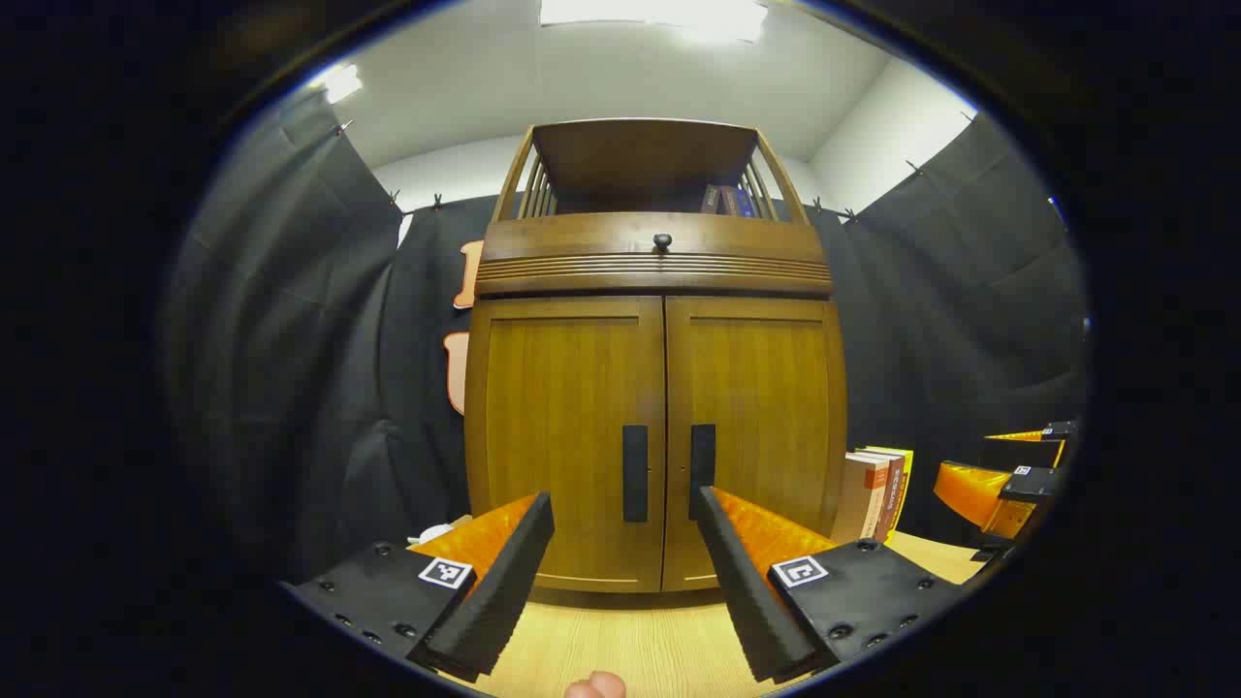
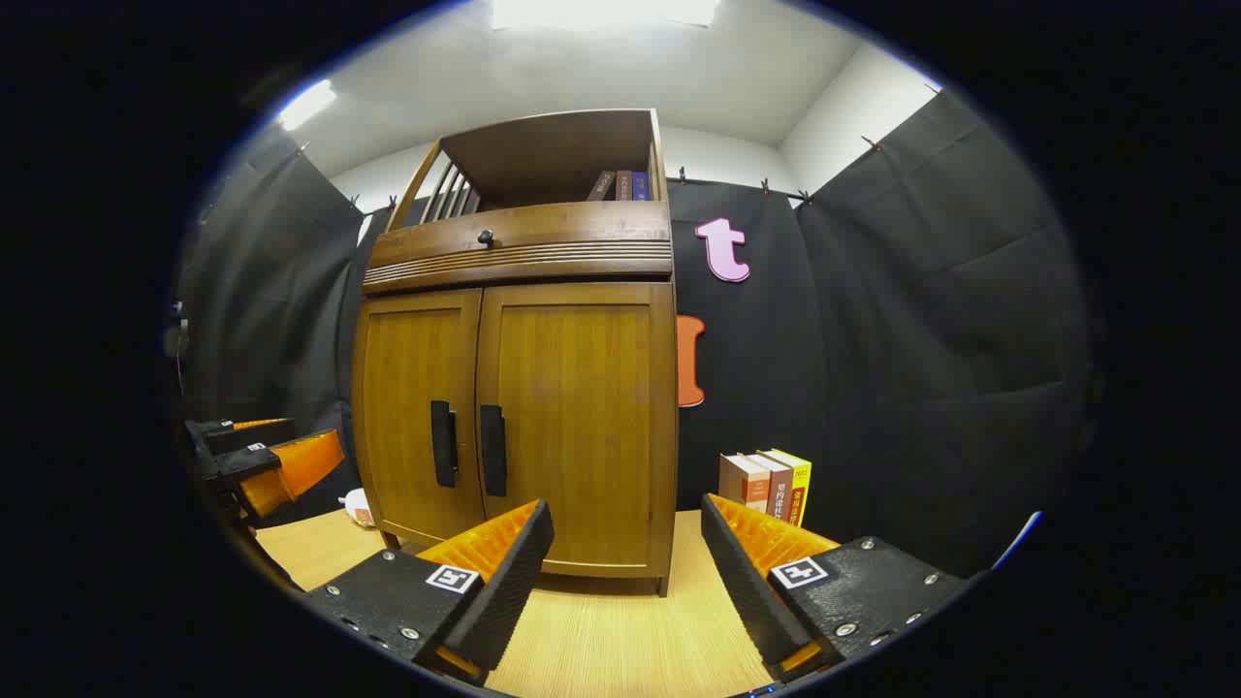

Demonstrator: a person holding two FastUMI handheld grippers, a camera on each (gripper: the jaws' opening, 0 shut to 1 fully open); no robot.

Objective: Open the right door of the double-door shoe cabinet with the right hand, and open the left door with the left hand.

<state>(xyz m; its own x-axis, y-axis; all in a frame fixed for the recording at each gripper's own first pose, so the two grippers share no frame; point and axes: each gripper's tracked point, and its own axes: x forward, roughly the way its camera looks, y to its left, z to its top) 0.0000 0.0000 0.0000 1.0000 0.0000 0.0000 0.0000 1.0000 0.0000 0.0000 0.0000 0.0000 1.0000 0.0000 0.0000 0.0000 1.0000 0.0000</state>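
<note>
A wooden double-door shoe cabinet (image 1: 659, 388) stands on the light wooden table, both doors closed. Its left door (image 1: 567, 427) and right door (image 1: 761, 427) each carry a dark vertical handle: left handle (image 1: 635, 473), right handle (image 1: 702, 465). My left gripper (image 1: 625, 514) is open, a short way in front of the two handles, touching nothing. In the right gripper view the cabinet (image 2: 524, 388) sits left of centre with its handles (image 2: 493, 451) ahead of my open right gripper (image 2: 625, 519), which is empty. The left gripper (image 2: 262, 465) shows at that view's left edge, the right gripper (image 1: 1008, 485) at the other view's right edge.
Several upright books (image 1: 877, 494) stand on the table right of the cabinet, also books (image 2: 771, 485) in the right gripper view. More books (image 2: 620, 186) sit on the cabinet's open top shelf above a drawer with a knob (image 1: 662, 240). A small white object (image 2: 357, 506) lies left of the cabinet.
</note>
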